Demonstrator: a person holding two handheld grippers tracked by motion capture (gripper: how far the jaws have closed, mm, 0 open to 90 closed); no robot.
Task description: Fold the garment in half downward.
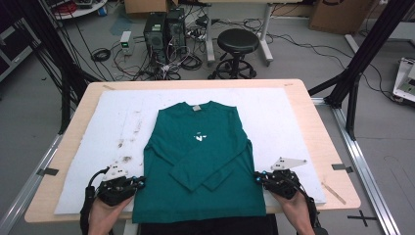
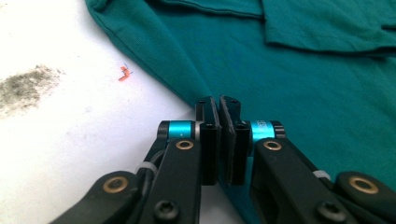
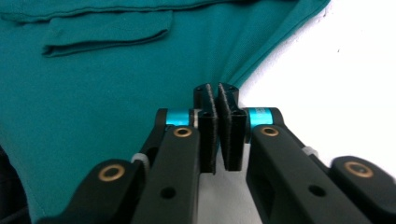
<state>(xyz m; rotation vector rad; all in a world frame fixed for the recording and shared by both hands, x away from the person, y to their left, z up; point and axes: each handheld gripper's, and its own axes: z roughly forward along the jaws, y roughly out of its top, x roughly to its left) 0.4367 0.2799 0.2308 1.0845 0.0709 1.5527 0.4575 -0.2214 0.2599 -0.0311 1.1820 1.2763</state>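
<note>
My left gripper [image 1: 139, 182] has its jaws pressed together on the left side edge of the green long-sleeved shirt [image 1: 200, 161], near its hem; in the left gripper view [image 2: 219, 105] the fabric pinches up between the pads. My right gripper [image 1: 258, 178] is clamped the same way on the right side edge [image 3: 217, 91]. The shirt lies flat on the white sheet [image 1: 274, 112] covering the wooden table [image 1: 313, 117], collar far, sleeves folded across its front, hem at the near edge.

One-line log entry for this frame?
stage: shirt fold | green shirt: flat, sleeves crossed | left gripper: shut on side edge | right gripper: shut on side edge
</note>
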